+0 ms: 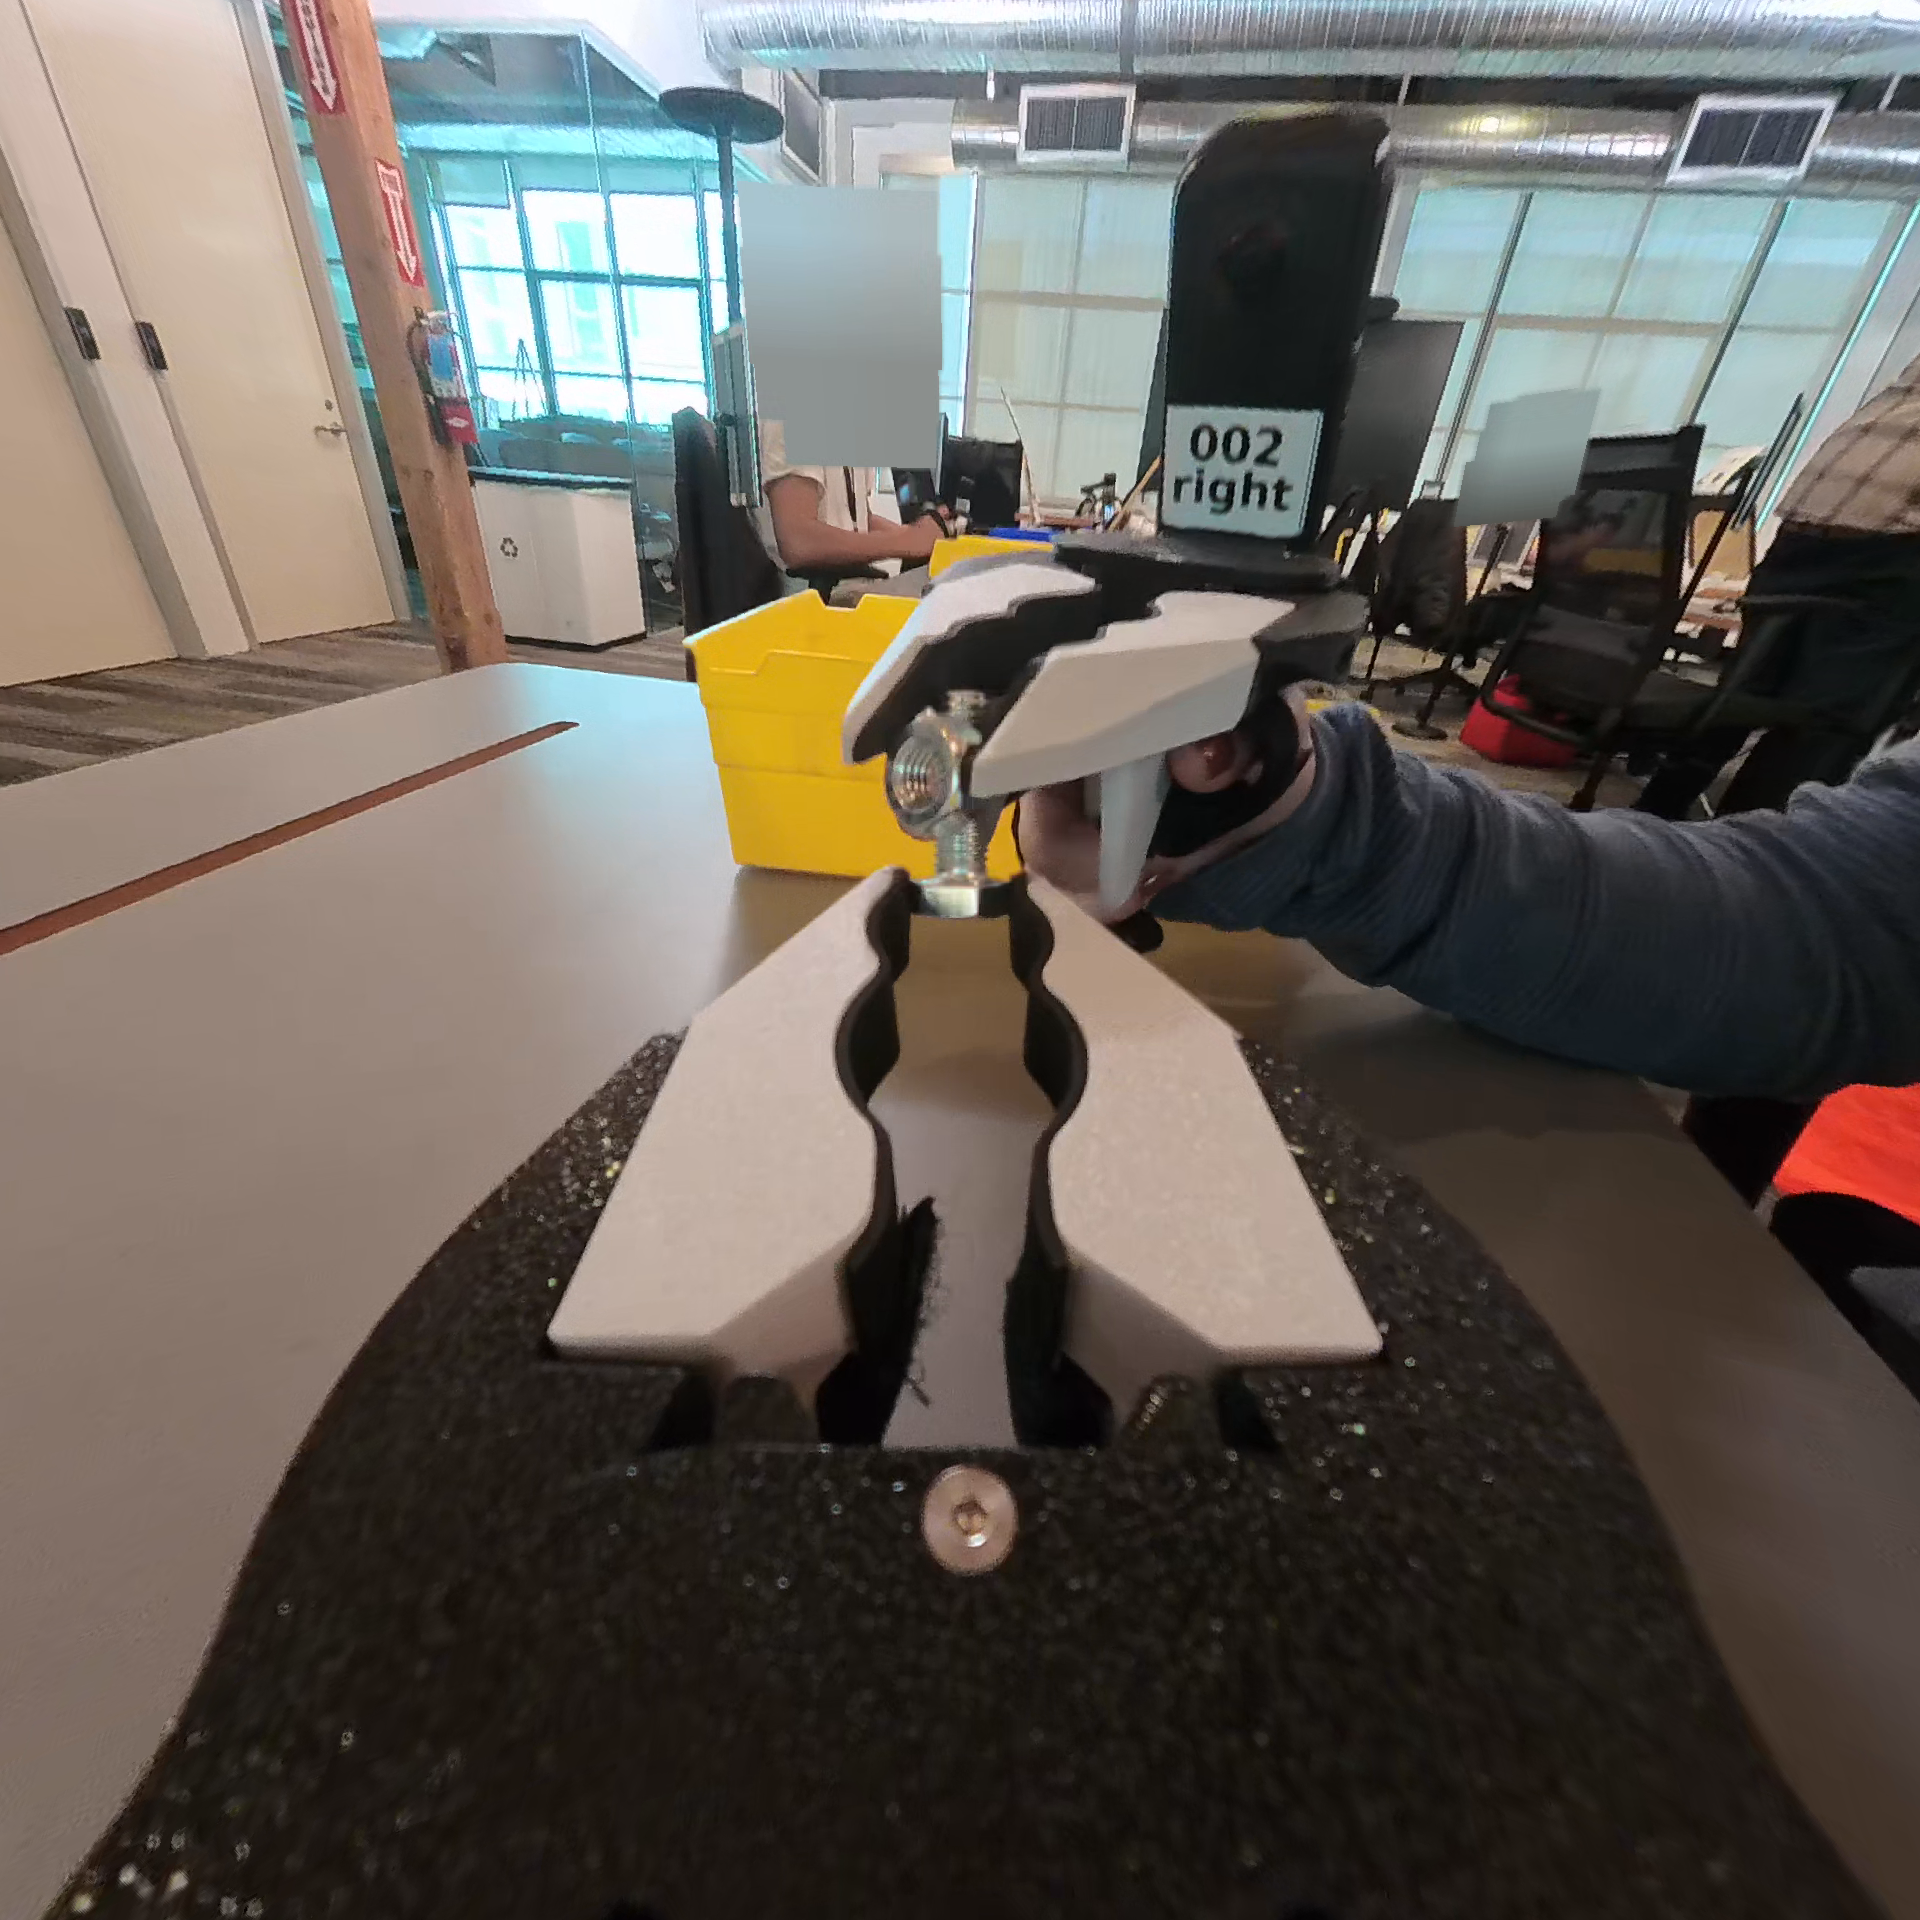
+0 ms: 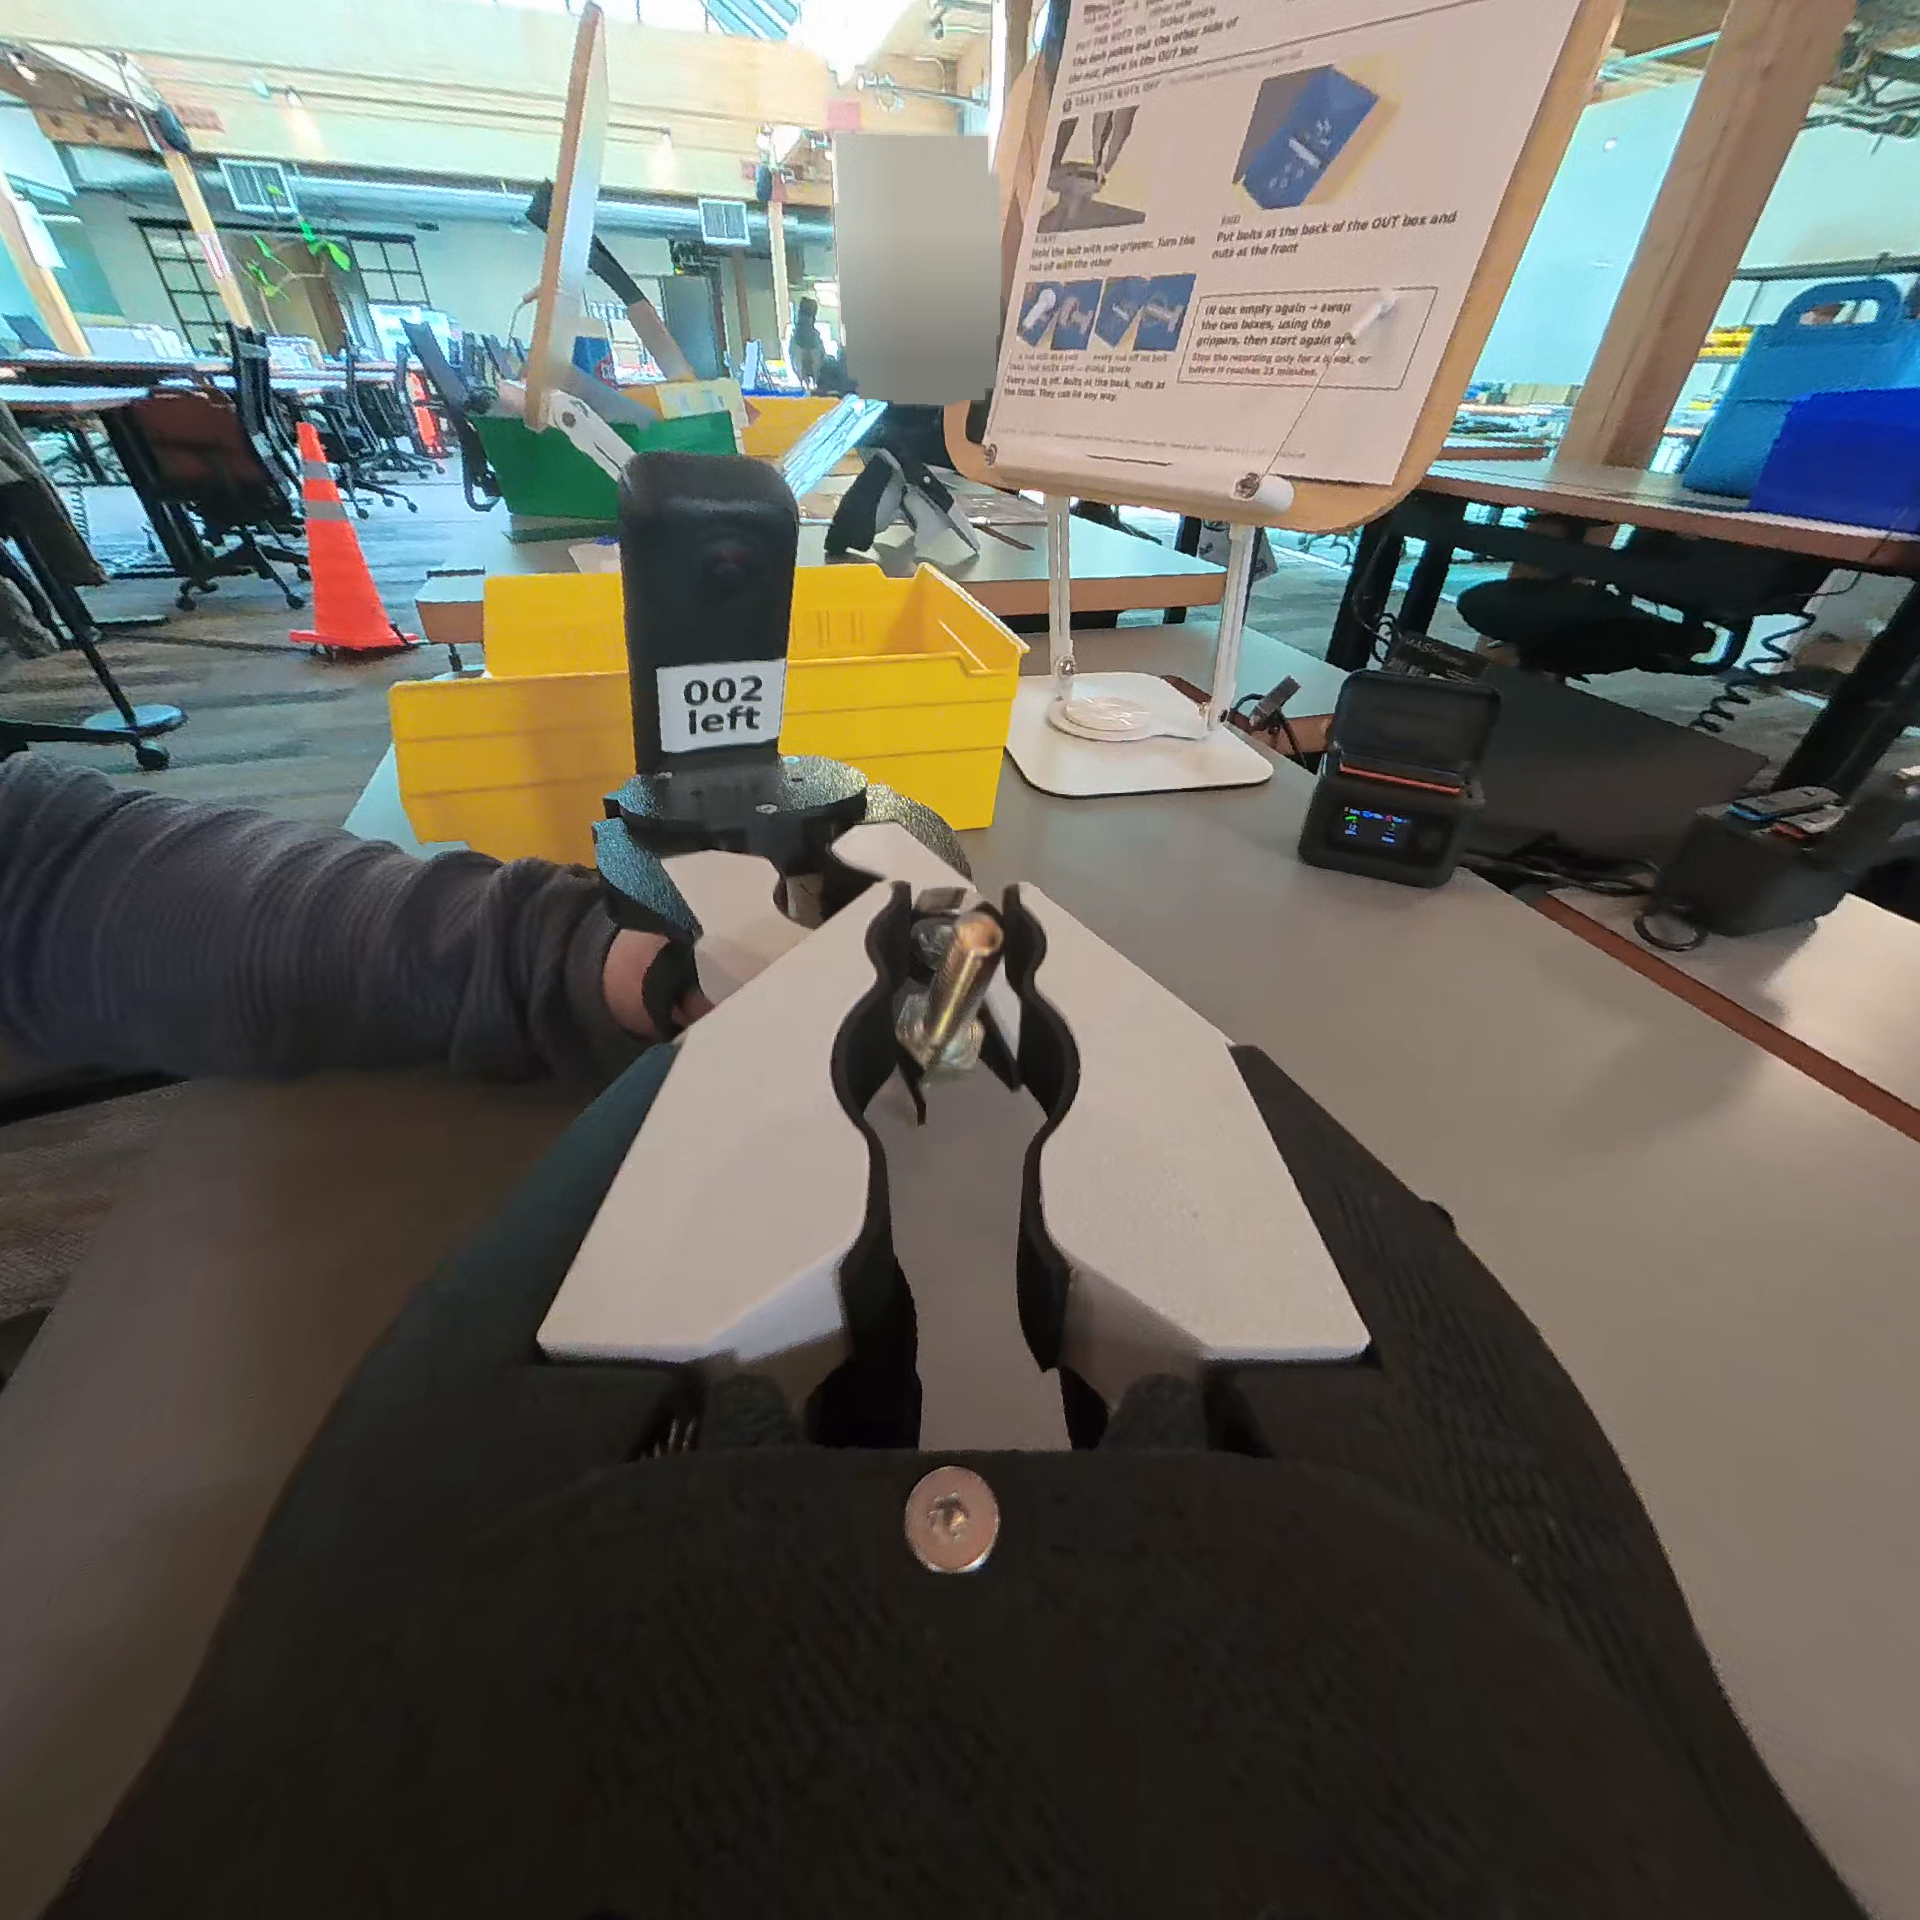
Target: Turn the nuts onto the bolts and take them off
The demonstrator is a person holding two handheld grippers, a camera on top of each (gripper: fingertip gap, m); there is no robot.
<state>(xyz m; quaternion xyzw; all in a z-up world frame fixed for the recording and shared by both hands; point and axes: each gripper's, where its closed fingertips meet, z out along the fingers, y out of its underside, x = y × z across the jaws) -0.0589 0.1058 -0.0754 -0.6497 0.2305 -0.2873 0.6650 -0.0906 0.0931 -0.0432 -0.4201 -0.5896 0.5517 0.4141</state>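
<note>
A silver bolt point(image 1: 958, 844) stands upright over the grey table point(image 1: 312, 1039). My left gripper point(image 1: 961, 902) is shut on its hex head at the bottom. A silver nut point(image 1: 923, 784) sits on the threaded shank above. My right gripper point(image 1: 928, 758) comes in from the upper right and is shut on that nut. In the right wrist view the bolt point(image 2: 958, 982) runs between my right gripper's point(image 2: 954, 906) fingers toward the camera. The left gripper's fingertips are hidden behind them. Both grippers are held above the table.
A yellow bin point(image 1: 790, 727) stands just behind the grippers, also in the right wrist view point(image 2: 894, 707). An instruction board on a white stand point(image 2: 1247, 260) and a small black device with a screen point(image 2: 1392, 790) sit to the right. A sleeved arm point(image 1: 1558, 914) crosses the table. The tips of both grippers are at nearly the same place.
</note>
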